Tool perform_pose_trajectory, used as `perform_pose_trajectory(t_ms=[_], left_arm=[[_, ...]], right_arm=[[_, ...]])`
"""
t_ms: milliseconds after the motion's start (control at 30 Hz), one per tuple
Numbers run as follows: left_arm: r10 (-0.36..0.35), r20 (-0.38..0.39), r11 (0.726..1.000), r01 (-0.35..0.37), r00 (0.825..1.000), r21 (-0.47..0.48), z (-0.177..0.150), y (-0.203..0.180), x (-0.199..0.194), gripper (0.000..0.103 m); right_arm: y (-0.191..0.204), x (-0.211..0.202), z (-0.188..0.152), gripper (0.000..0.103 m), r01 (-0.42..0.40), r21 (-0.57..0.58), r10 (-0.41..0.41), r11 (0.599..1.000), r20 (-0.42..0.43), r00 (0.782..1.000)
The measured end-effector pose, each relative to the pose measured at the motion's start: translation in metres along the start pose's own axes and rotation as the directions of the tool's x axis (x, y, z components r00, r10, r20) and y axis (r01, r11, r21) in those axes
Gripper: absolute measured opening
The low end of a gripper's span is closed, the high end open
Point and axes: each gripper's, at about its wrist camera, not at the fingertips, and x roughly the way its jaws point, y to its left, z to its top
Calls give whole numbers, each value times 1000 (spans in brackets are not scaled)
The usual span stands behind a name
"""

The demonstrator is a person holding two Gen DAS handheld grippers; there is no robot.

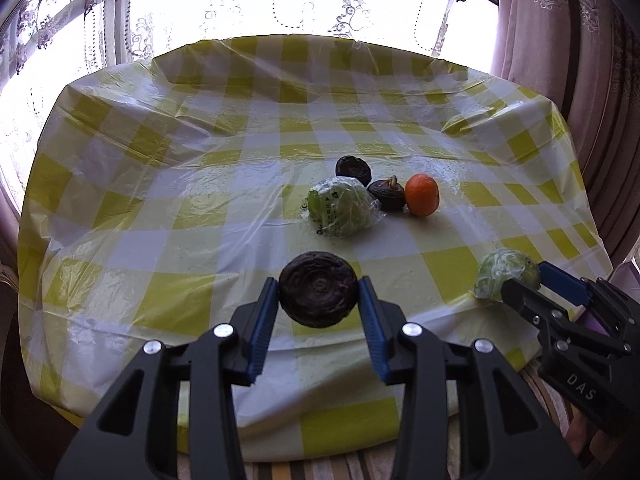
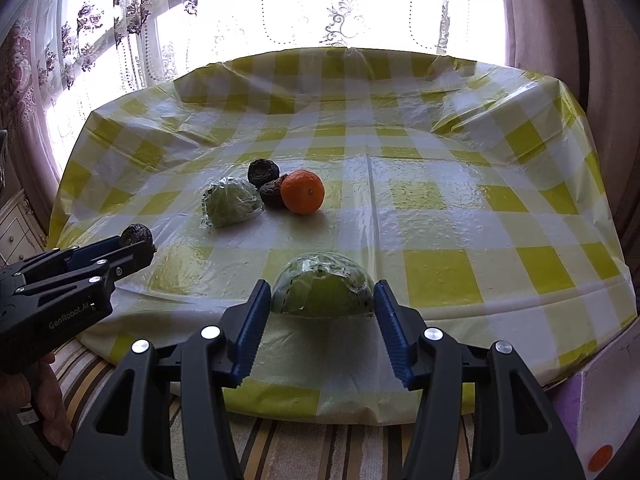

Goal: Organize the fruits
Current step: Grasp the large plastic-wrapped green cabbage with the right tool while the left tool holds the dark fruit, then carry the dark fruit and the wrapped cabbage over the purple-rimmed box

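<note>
The left gripper (image 1: 319, 294) is clamped on a dark wrinkled fruit (image 1: 318, 289); the right gripper (image 2: 322, 300) is clamped on a wrapped green fruit (image 2: 322, 290). Ahead of both lies a cluster around an orange (image 2: 302, 191). Each load likely needs steady carrying and setting beside its match.

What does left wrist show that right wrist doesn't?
Left wrist only: the spiral face of the dark fruit clamped in the left gripper.

Right wrist only: the flat cut underside of the wrapped green half in the right gripper, a purple box, a hand.

Both: checked tablecloth, orange, wrapped green piece, two dark fruits.
</note>
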Motion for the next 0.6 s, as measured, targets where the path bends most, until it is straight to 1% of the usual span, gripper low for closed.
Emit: perform_pose_trajectory(t_ms=[67,100,133,167,233,333,400,433,467,500,600], left_arm=[[-8,6,1000,8,1000,8,-1,-4,-6,41],[-13,8,1000,13,1000,13,-1,-6,-9,41],[-15,9,1000,15,1000,19,-2,-8,-11,41],[-19,10,1000,19,1000,24,-3,-10,-13,41],[-27,8,999,27,1000,24,-5,-12,-15,41],[-30,6,999,30,1000,26,-6,-13,-18,41],[-32,5,999,32,999,28,-8,-13,-19,41],[-33,4,999,33,999,29,-9,-13,-19,41],[-35,3,999,35,999,31,-9,-13,-19,41],[-37,1,999,37,999,31,-10,-13,-19,41],[-43,-5,999,43,999,30,-13,-13,-20,41]], right_arm=[[0,-6,1,41,-2,-2,2,1000,4,1000],[-1,-10,1,39,0,-3,0,1000,6,1000],[-1,-13,1,33,2,-5,-2,1000,10,1000],[-2,-15,1,31,2,-6,-2,1000,11,1000],[-4,-17,-1,29,2,-3,-2,1000,3,1000],[-11,-13,-3,31,-6,26,6,1000,-34,999],[-18,-13,-5,45,7,59,-4,998,-47,999],[-21,-13,-6,66,5,73,-1,997,-48,999],[-23,-14,-6,82,2,79,2,997,-45,999],[-23,-14,-7,84,2,72,1,997,-49,999],[-20,-5,-10,84,6,37,-3,999,-101,995]])
